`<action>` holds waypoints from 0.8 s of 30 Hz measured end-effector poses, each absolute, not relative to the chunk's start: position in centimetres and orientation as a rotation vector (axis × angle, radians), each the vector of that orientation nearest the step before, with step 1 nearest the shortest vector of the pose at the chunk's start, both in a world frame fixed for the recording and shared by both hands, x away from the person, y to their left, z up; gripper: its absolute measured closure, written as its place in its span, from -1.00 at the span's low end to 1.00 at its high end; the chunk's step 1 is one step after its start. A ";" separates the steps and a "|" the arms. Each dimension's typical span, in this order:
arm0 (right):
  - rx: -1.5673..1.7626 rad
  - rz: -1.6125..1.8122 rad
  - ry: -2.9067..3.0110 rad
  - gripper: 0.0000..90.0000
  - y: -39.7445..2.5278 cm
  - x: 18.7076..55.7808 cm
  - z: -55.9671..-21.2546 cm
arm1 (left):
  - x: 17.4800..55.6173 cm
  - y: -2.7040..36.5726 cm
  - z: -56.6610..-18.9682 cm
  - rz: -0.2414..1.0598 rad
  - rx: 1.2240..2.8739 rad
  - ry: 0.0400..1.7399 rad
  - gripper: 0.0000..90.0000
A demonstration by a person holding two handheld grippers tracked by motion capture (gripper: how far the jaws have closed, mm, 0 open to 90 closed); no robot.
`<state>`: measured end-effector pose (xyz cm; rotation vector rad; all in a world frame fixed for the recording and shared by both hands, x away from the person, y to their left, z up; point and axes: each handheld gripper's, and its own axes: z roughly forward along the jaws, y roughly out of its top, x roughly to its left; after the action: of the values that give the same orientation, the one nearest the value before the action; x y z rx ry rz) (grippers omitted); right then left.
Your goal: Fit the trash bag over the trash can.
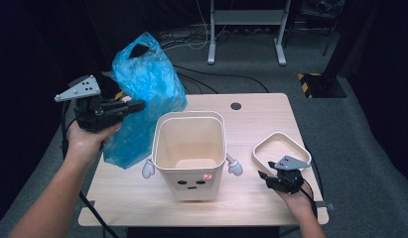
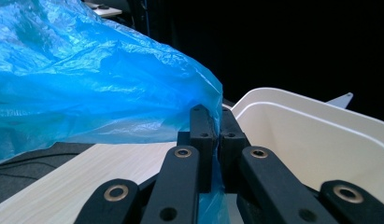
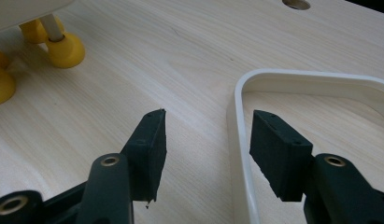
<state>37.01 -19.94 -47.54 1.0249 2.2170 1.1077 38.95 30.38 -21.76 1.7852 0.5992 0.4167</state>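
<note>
A crumpled blue plastic bag (image 1: 142,94) hangs above the table's left side, beside a white bin (image 1: 189,148) with a face and small arms. My left gripper (image 1: 138,106) is shut on the bag's edge; in the left gripper view the blue bag (image 2: 87,84) is pinched at the jaw tips of the left gripper (image 2: 216,135), close to the bin's rim (image 2: 311,135). A white rounded ring frame (image 1: 281,148) lies flat at the right. My right gripper (image 3: 208,126) is open, low over the table, its jaws on either side of the ring's (image 3: 238,140) near rim.
The light wooden table (image 1: 251,198) has a round cable hole (image 1: 236,106) at its back edge. The bin's yellow feet (image 3: 63,49) stand left of the right gripper. A desk frame (image 1: 246,29) and cables lie on the floor behind.
</note>
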 end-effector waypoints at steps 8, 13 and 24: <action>1.022 1.103 2.221 -0.01 -19.9 37.0 -47.6 | 38.3 29.6 -19.7 0.418 1.768 0.552 0.95; 1.026 1.106 2.219 -0.01 -20.0 37.0 -47.6 | 37.9 29.0 -18.2 0.416 1.754 0.515 0.95; 1.024 1.108 2.219 -0.01 -20.0 37.0 -47.6 | 37.2 27.7 -16.1 0.401 1.725 0.458 0.95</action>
<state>37.02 -19.99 -47.57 1.0239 2.2195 1.1085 37.23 27.74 -16.13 1.7249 0.4577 0.4014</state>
